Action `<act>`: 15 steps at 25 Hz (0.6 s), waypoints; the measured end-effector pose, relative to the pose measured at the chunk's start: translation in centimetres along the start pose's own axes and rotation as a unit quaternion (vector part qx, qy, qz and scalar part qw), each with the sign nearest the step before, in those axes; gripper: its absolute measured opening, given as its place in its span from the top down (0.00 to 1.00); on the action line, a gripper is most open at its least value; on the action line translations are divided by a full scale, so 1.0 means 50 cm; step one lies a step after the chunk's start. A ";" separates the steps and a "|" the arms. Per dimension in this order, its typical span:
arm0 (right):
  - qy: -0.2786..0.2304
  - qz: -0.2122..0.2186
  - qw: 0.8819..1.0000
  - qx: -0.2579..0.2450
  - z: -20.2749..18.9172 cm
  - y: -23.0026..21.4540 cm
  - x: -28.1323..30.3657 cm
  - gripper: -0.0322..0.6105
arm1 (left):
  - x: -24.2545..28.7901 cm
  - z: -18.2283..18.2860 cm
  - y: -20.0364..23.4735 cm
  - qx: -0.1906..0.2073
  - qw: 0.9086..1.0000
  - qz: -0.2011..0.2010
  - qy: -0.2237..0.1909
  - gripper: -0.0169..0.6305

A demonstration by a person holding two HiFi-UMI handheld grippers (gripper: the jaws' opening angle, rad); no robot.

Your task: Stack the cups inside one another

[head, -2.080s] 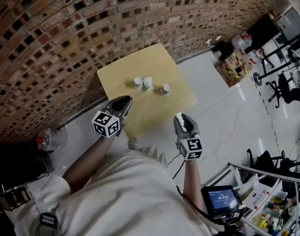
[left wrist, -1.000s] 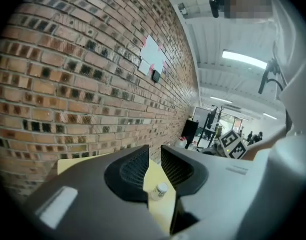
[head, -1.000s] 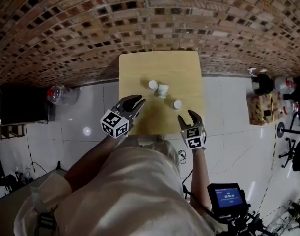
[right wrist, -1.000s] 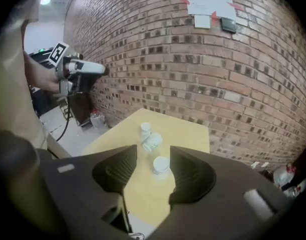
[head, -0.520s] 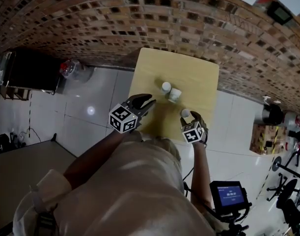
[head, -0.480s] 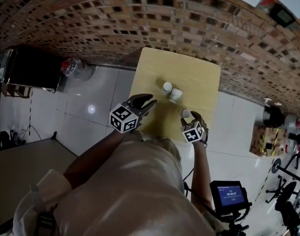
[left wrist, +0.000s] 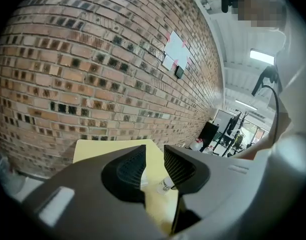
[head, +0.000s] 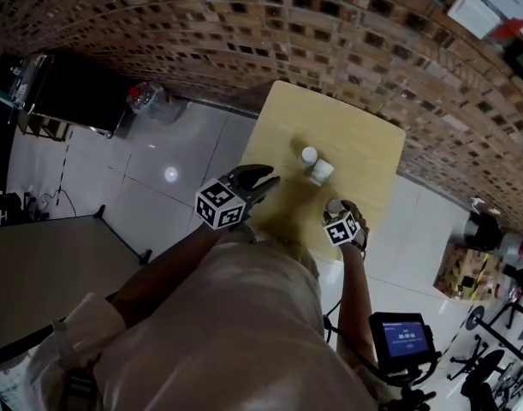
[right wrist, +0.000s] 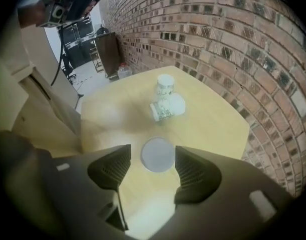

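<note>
The left gripper (head: pixel 263 178) reaches forward at the end of a bare left forearm (head: pixel 163 272), tipped a little below level, with its marker cube facing up. Its jaws have just been opening and stand a narrow gap apart, with nothing between the pads. The right gripper (right wrist: pixel 153 159) points steeply down from the right forearm (head: pixel 353 294), which is stretched forward. Its jaws have just been opening too and stand wide, with a cup (right wrist: pixel 159 153) upright between them, clear of both pads.
</note>
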State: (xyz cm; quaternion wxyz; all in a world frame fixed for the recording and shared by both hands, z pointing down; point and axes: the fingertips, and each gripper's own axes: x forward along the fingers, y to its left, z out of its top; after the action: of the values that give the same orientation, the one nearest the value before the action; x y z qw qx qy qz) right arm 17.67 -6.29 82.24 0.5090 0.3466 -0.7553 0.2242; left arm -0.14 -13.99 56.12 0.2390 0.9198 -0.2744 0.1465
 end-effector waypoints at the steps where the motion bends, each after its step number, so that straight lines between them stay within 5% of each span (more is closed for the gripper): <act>1: -0.001 -0.004 1.000 0.003 -0.002 -0.004 0.004 0.52 | -0.001 -0.001 0.001 -0.001 1.000 0.002 0.000 0.77; 15: -0.011 -0.011 0.999 0.033 -0.008 -0.023 0.025 0.57 | 0.000 -0.021 -0.008 -0.006 1.000 0.000 0.016 0.77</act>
State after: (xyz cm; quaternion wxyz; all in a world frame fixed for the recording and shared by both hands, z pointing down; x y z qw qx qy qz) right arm 18.45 -7.14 83.55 0.4915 0.3739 -0.7490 0.2401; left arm -0.04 -13.16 56.88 0.2485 0.9159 -0.2717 0.1599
